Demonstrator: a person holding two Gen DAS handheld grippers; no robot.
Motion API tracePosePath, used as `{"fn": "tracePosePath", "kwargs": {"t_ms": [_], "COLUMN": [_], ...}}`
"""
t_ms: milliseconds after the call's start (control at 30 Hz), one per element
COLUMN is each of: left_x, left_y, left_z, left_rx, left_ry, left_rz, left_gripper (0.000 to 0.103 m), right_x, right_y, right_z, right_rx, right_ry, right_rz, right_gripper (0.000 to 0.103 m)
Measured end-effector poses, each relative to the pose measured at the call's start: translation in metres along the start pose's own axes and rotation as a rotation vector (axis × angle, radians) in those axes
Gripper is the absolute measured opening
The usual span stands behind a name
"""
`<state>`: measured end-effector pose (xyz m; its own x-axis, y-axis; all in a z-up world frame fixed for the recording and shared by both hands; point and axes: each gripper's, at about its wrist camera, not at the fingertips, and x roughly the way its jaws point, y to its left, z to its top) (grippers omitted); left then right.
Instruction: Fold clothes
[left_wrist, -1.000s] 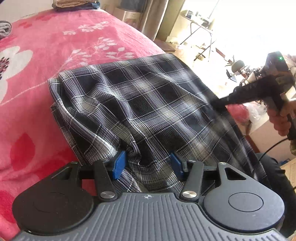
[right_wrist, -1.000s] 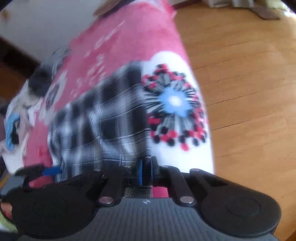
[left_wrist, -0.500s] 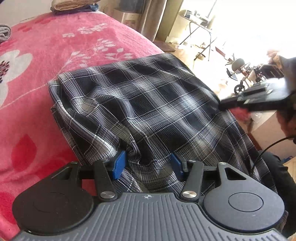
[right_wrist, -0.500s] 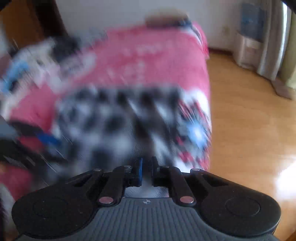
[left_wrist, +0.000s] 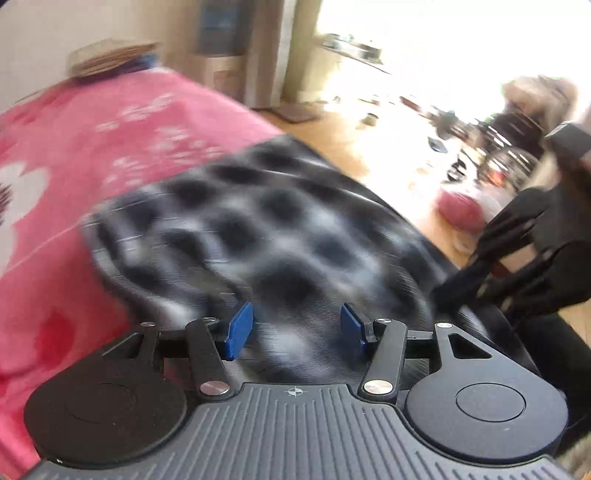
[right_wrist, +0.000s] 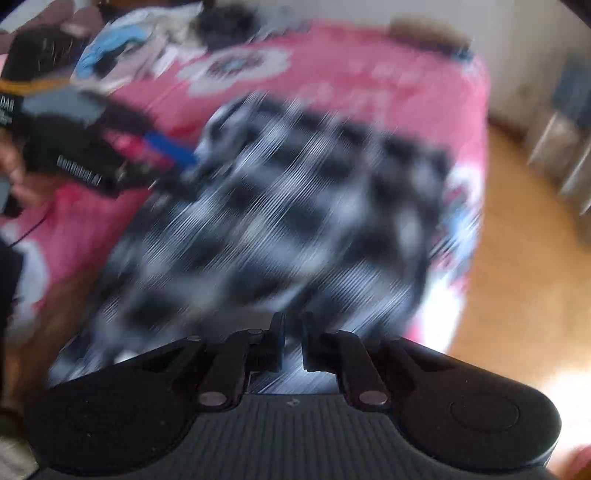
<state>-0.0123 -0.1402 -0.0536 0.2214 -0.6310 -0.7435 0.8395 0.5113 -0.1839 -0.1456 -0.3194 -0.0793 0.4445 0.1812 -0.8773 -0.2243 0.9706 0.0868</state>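
Observation:
A black-and-white plaid shirt lies rumpled on a pink flowered bed, blurred by motion. My left gripper has its blue pads half apart, with a thick bunch of the shirt's near edge pressed between them. In the right wrist view the plaid shirt stretches away from my right gripper, whose jaws stand nearly together with a thin edge of cloth in the narrow gap. The right gripper also shows at the shirt's right edge, and the left gripper at its left side.
Folded clothes sit at the bed's far end. A heap of loose garments lies along the bed's far left in the right wrist view. Wooden floor runs beside the bed, with furniture by a bright window.
Both grippers have lifted and swung with the shirt, so both views are now blurred. The right gripper has rolled and come in closer to the shirt's right edge.

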Motion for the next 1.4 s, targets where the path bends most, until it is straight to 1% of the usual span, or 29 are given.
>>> {"fn": "tracePosePath", "kwargs": {"t_ms": [67,133,233,300,333,400,433,500,567,633,700,733,800,933,1033,1067,1133,1233,1300,1400], "left_x": [0.008,0.016,0.024,0.023,0.022,0.018,0.016,0.01,0.013,0.021,0.021,0.02,0.017,0.013,0.014,0.014,0.015,0.017,0.018,0.018], "left_y": [-0.018,-0.031,-0.038,-0.04,-0.04,-0.04,-0.04,-0.039,-0.043,-0.052,-0.064,-0.065,-0.065,-0.06,-0.057,-0.057,-0.054,-0.05,-0.05,-0.052], "left_z": [-0.004,-0.009,-0.019,-0.025,-0.027,-0.029,-0.029,-0.029,-0.031,-0.037,-0.042,-0.041,-0.04,-0.04,-0.044,-0.045,-0.046,-0.047,-0.049,-0.051], "left_rx": [0.053,0.087,0.104,0.114,0.119,0.121,0.119,0.111,0.107,0.147,0.245,0.242,0.238,0.195,0.179,0.176,0.158,0.127,0.129,0.152], "left_ry": [0.029,0.065,0.123,0.139,0.144,0.153,0.153,0.148,0.168,0.211,0.209,0.214,0.222,0.224,0.217,0.21,0.199,0.183,0.172,0.159], "left_rz": [-0.027,-0.05,-0.048,-0.04,-0.037,-0.035,-0.039,-0.058,-0.082,-0.073,-0.039,-0.044,-0.055,-0.109,-0.113,-0.116,-0.125,-0.138,-0.142,-0.145], "left_gripper": [0.053,0.053,0.053,0.053,0.053,0.053,0.053,0.053,0.053,0.054,0.054,0.054,0.054,0.054,0.055,0.055,0.055,0.058,0.059,0.06], "right_x": [0.006,0.003,-0.007,-0.012,-0.011,-0.01,-0.012,-0.02,-0.027,-0.025,-0.011,-0.013,-0.017,-0.023,-0.015,-0.007,0.008,0.032,0.047,0.069], "right_y": [0.011,0.024,0.03,0.024,0.022,0.026,0.03,0.033,0.031,0.027,0.019,0.02,0.019,0.011,0.001,-0.002,-0.008,-0.006,0.0,0.008], "right_z": [-0.014,-0.022,-0.025,-0.03,-0.035,-0.046,-0.05,-0.05,-0.048,-0.05,-0.053,-0.053,-0.044,-0.006,0.032,0.047,0.073,0.108,0.124,0.14], "right_rx": [0.021,-0.008,-0.006,0.054,0.063,0.032,0.022,0.007,0.025,0.049,0.01,-0.011,-0.03,-0.104,-0.126,-0.13,-0.136,-0.158,-0.197,-0.219], "right_ry": [0.037,0.048,0.026,0.022,0.044,0.108,0.125,0.117,0.089,0.091,0.142,0.146,0.153,0.06,-0.024,-0.049,-0.101,-0.175,-0.223,-0.258], "right_rz": [0.075,0.127,0.102,0.092,0.087,0.081,0.087,0.076,0.053,0.063,0.064,0.059,0.05,-0.03,-0.066,-0.063,-0.05,0.021,0.061,0.138], "right_gripper": [0.01,0.01,0.01,0.01,0.01,0.01,0.01,0.01,0.01,0.01,0.01,0.01,0.01,0.01,0.01,0.01,0.01,0.01,0.01,0.01]}}
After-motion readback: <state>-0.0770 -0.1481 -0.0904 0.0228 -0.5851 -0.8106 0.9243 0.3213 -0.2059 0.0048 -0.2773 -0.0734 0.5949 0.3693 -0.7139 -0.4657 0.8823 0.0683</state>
